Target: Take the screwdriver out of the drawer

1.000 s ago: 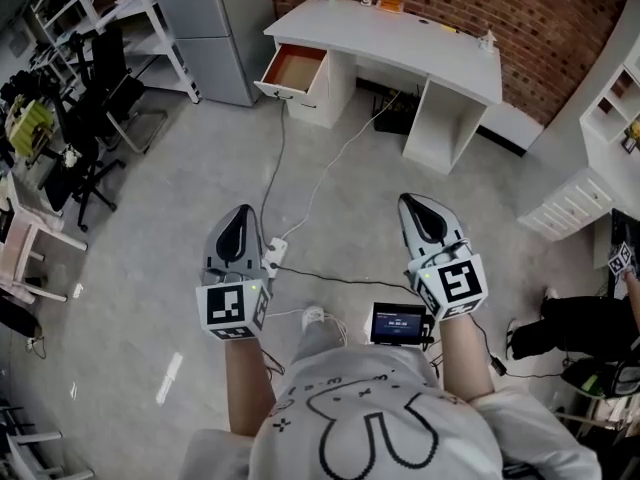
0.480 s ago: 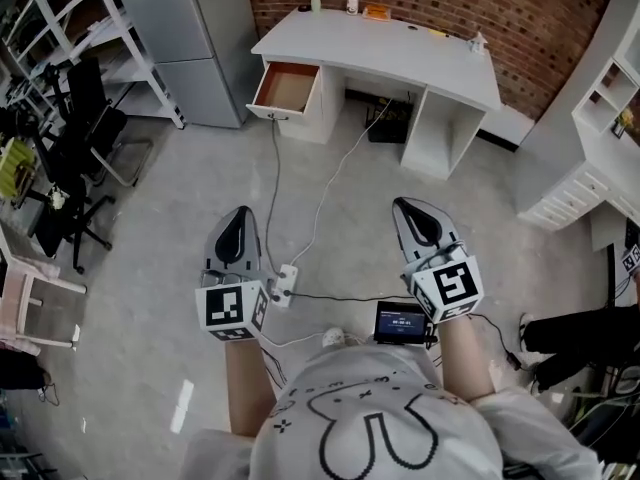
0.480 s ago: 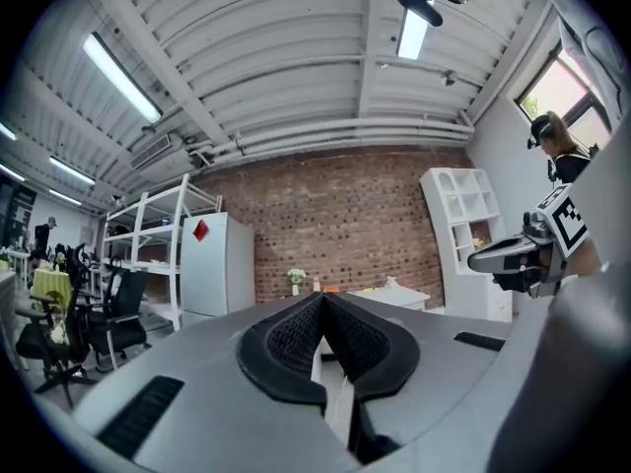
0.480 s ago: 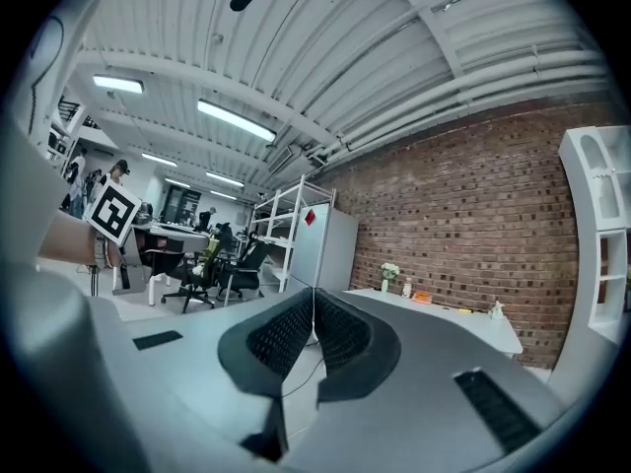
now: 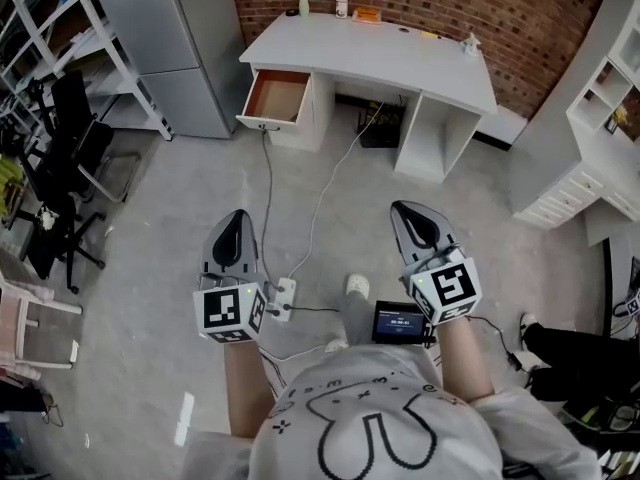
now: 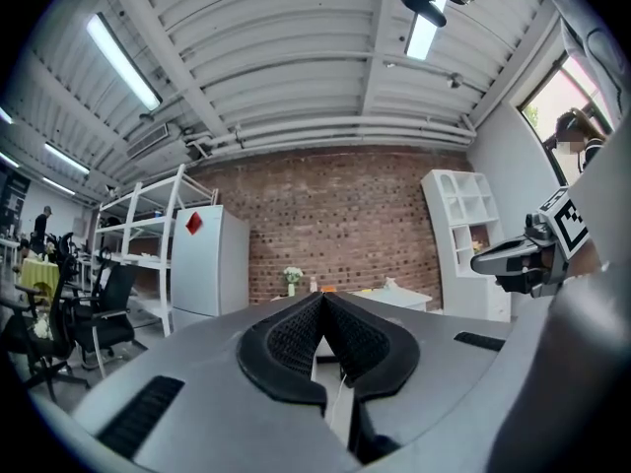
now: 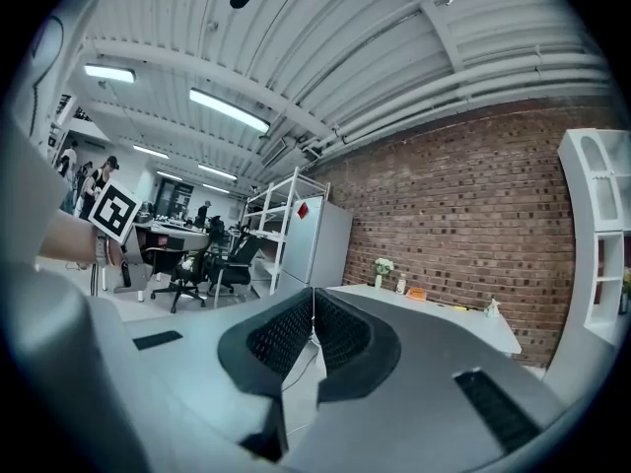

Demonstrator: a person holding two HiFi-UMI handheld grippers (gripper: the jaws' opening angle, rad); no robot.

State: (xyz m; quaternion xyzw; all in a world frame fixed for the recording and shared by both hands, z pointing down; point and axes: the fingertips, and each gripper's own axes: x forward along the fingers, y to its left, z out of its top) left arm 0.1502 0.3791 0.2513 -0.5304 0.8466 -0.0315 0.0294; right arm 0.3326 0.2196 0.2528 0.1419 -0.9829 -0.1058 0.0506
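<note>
Now closer to the desk (image 5: 380, 53) than a second ago: in the head view it and the open drawer (image 5: 265, 121) have slid down toward me and grown. The power strip (image 5: 284, 298), which lay ahead of the left gripper (image 5: 237, 218), now sits just beside its marker cube. So I am walking in. This is the approach step only; nothing of the task is done yet.

Left gripper: jaws clenched pad to pad, nothing between them, same as before. Right gripper (image 5: 408, 210): likewise clenched and empty in its own view. Both point level, toward the desk.

Screwdriver: not seen. Presumably it is in the drawer, which hangs pulled out at the desk's left end, about 11 o'clock from me and still well apart. Its brown floor shows, but too small to make out any tool.

Edges and room: bare floor lies between me and the drawer, crossed by cables (image 5: 268, 198) running from the strip toward 12 o'clock, a trip risk underfoot. A grey cabinet (image 5: 185, 58) stands just beside the drawer at 10 o'clock, with a shelving rack (image 5: 80, 48) and office chairs (image 5: 65, 158) beyond at 9 to 10. That leaves little room on the drawer's left, so best come at its front. White shelf unit (image 5: 585, 128) at 2 o'clock, well clear. Jaws must open before reaching in.
</note>
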